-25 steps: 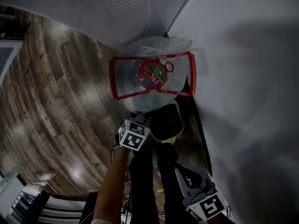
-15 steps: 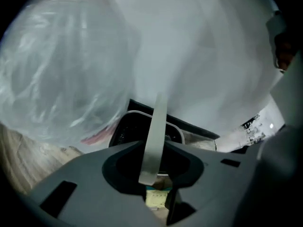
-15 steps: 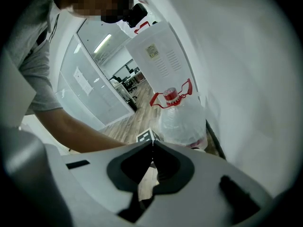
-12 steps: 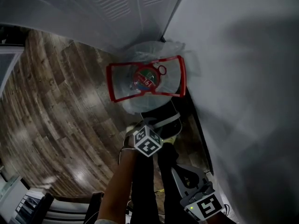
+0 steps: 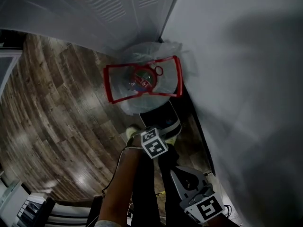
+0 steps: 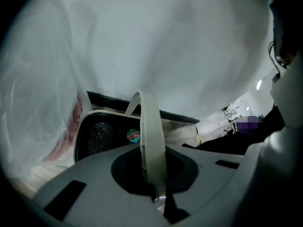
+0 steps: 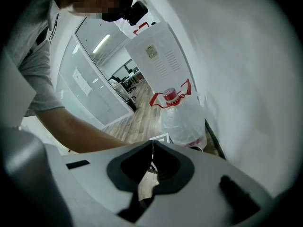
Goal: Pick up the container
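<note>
At the corner where a smooth white wall (image 5: 246,79) meets a louvred metal locker (image 5: 118,8), one bottle (image 5: 142,79) with a round red top stands wrapped in a thin, crinkled translucent bag (image 5: 154,48) edged with red handles. Just beside it is the single container (image 5: 163,117): dark and mesh-walled, with a pale rounded rim and one narrow, pale arched handle (image 6: 150,136). Left gripper (image 6: 158,197) clamped on that handle, which runs up between its jaws; whether the container rests on the floor cannot be told. Right gripper (image 7: 151,167), low beside the wall and well apart from the container, jaws together on nothing. The wall and a dark skirting board (image 5: 198,126) close the right side; open wood-plank floor (image 5: 57,117) lies to the left. Two grippers, one container, one bottle.
</note>
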`<state>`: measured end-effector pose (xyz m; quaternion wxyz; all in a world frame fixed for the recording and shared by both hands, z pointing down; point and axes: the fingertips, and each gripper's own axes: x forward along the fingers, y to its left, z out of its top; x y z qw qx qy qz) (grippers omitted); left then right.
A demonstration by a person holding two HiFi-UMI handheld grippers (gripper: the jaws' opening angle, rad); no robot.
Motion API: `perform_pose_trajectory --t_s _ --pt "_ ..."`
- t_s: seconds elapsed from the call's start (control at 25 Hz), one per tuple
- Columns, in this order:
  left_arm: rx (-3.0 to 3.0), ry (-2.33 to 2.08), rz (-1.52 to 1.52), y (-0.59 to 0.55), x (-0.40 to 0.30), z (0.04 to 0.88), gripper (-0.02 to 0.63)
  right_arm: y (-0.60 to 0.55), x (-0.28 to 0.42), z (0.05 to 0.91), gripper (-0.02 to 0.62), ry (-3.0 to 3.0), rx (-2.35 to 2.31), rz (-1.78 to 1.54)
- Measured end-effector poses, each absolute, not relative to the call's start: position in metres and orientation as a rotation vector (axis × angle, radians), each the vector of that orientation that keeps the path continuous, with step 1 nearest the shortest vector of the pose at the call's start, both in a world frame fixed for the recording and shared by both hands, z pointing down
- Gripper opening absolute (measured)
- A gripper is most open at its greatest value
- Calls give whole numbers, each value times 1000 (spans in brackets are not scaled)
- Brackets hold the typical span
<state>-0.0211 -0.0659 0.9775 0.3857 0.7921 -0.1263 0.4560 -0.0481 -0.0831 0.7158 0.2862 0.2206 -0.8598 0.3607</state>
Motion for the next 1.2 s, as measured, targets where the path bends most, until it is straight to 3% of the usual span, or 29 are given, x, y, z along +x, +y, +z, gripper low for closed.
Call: perform_pose_trajectory --t_s 0.52,1.2 --pt "1598 -624 782 -21 -68 926 17 -105 -60 657 25 -2364 571 842" --pt "1225 -1062 343 -3 -183 701 17 -150 -86 460 25 -2539 577 522"
